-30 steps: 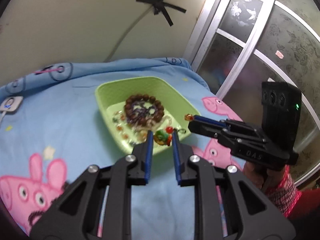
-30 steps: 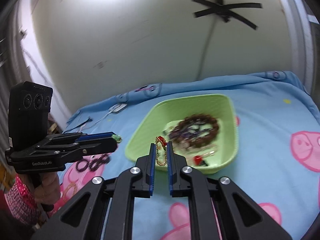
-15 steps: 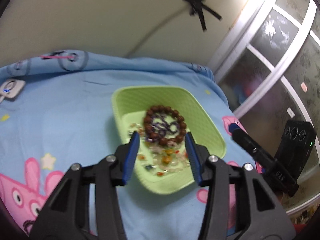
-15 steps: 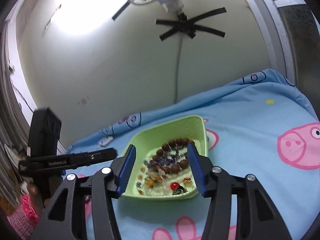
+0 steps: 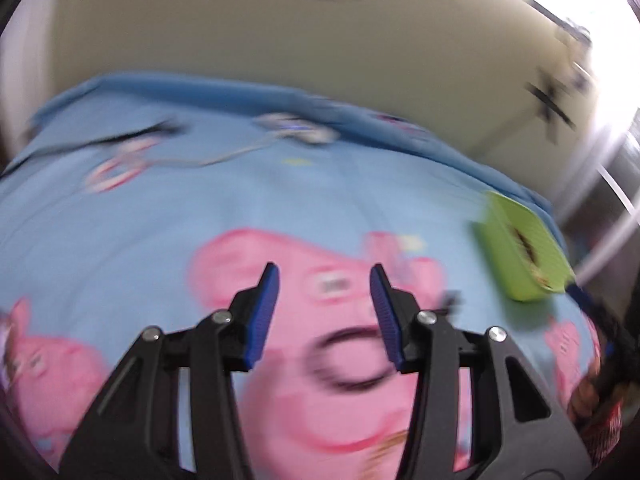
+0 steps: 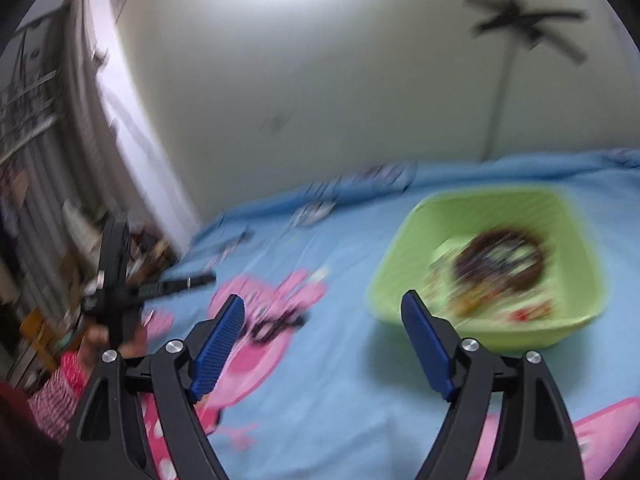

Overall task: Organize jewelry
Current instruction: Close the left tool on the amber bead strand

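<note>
The views are blurred by motion. A light green tray (image 6: 492, 200) holds a brown bead bracelet (image 6: 500, 264) and several small coloured pieces. My right gripper (image 6: 323, 300) hangs just left of the tray's near corner, its jaws opening with nothing between them. My left gripper (image 5: 324, 280) stands open and bare over a pink cartoon pig on the blue sheet (image 5: 200, 200); the tray (image 5: 500, 256) lies far to its right. In the right wrist view the left gripper (image 6: 200, 280) is at the far left, held by a hand in a pink patterned sleeve. A black ring chain (image 6: 276, 326) lies on the sheet.
A white device with a cable (image 5: 296, 130) rests near the sheet's far edge, below the cream wall. A black tape cross (image 6: 520, 24) is stuck on the wall above the tray. Cluttered shelves stand beyond the bed's left side in the right wrist view.
Both grippers were shut on small jewelry pieces over the tray; both have let go and opened. The left gripper swung far left across the sheet. The right gripper shifted left of the tray, jaws widening.
</note>
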{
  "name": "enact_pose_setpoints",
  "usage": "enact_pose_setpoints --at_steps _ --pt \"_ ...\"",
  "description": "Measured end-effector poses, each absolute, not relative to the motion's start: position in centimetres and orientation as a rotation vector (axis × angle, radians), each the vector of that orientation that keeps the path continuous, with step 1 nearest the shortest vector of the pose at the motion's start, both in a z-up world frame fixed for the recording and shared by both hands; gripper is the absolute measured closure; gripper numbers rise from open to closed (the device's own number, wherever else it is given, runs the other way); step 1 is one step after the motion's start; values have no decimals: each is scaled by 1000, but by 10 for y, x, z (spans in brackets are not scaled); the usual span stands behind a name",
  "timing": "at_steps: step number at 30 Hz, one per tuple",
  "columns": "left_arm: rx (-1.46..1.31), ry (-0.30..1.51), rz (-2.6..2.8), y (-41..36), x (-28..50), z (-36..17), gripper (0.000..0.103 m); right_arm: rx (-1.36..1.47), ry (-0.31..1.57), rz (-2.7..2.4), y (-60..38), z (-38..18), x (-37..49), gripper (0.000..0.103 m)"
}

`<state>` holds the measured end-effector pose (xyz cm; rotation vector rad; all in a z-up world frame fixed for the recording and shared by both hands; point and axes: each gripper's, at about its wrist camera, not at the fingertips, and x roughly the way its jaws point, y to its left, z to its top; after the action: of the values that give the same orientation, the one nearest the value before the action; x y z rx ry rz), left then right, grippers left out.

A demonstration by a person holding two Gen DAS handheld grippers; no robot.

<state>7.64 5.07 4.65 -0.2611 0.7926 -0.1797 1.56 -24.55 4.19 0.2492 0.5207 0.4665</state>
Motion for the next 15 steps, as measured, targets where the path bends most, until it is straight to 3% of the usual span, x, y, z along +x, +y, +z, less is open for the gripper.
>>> enact_pose_setpoints --at_steps 8,10,15 --pt "-299 822 -57 103 44 11 58 45 738 522 -161 9 32 41" --pt "-272 805 -79 97 40 15 45 53 762 538 -150 7 36 42" --pt "-147 761 -148 72 29 24 45 17 773 600 -124 6 31 56"
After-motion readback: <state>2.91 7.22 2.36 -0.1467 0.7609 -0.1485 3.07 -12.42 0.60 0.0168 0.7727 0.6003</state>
